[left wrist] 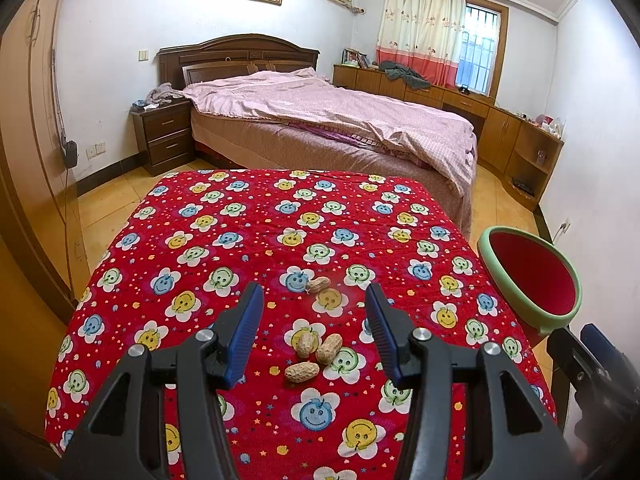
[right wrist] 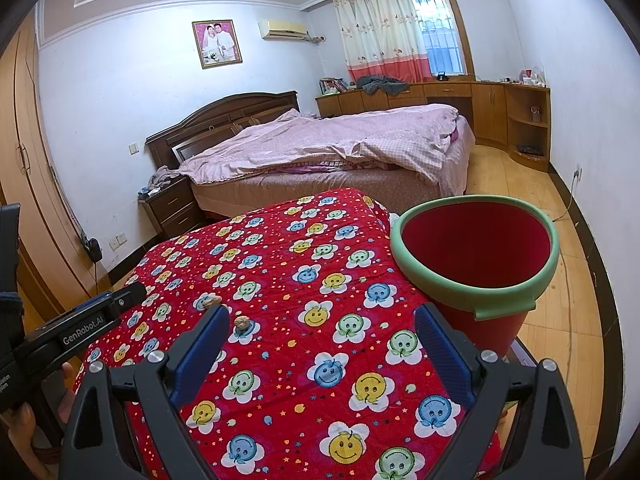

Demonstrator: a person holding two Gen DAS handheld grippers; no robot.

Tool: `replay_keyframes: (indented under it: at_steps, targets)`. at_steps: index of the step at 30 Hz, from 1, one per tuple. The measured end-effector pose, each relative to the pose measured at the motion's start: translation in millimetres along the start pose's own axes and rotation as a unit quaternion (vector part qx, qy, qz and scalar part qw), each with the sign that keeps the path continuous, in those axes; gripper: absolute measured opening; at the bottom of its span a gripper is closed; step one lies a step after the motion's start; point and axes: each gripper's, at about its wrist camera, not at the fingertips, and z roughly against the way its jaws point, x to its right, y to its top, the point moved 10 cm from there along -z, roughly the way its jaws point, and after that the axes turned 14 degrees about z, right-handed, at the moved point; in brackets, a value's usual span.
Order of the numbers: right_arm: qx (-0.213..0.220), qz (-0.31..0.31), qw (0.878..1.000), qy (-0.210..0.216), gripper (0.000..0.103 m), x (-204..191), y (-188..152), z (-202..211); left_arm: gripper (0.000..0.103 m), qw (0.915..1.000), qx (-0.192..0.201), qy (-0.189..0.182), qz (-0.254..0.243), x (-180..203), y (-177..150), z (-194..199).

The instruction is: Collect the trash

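Behind my red flowered tablecloth (left wrist: 248,240) stands a bed (left wrist: 320,120). Only my left gripper (left wrist: 314,300), released, sees four peanuts (left wrist: 312,354); my right gripper (right wrist: 322,326), released too, sees into the red bin (right wrist: 476,256).

Printed cloth table cover (left wrist: 248,240); matt plastic bin (right wrist: 476,284); rough-shelled peanuts (left wrist: 310,354)

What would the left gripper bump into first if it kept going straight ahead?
Probably the peanuts lying on the red smiley tablecloth. The left gripper points down at the cluster of three, its jaws open and empty. A fourth peanut lies farther on. Depth is hard to judge.
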Motion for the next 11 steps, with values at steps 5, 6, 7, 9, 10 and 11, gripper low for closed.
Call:
replay_keyframes:
  at_steps: [5, 6, 7, 9, 10, 11]
  targets:
    - [0.0, 0.001, 1.0, 0.0, 0.095, -0.3, 0.1, -0.2, 0.053, 1.0, 0.001, 0.0, 0.0, -0.2, -0.1, 0.1]
    - [0.0, 0.001, 1.0, -0.001, 0.095, -0.2, -0.1, -0.3, 0.053, 1.0, 0.0, 0.0, 0.0, -0.3, -0.3, 0.1]
    - [0.0, 0.0, 1.0, 0.0, 0.095, -0.4, -0.1, -0.3, 0.053, 1.0, 0.0, 0.0, 0.0, -0.4, -0.3, 0.0]
    - [0.0, 0.0, 1.0, 0.001, 0.095, -0.5, -0.3, -0.5, 0.053, 1.0, -0.001, 0.001, 0.0, -1.0, 0.3, -0.2]
    - [-0.001, 0.0, 1.0, 0.001, 0.095, -0.6, -0.5, -0.8, 0.053, 1.0, -0.001, 0.002, 0.0, -2.0, 1.0, -0.7]
    - [-0.001, 0.001, 1.0, 0.0, 0.095, 0.2, -0.2, -0.5, 0.053, 1.0, -0.003, 0.003, -0.001, -2.7, 1.2, -1.6]
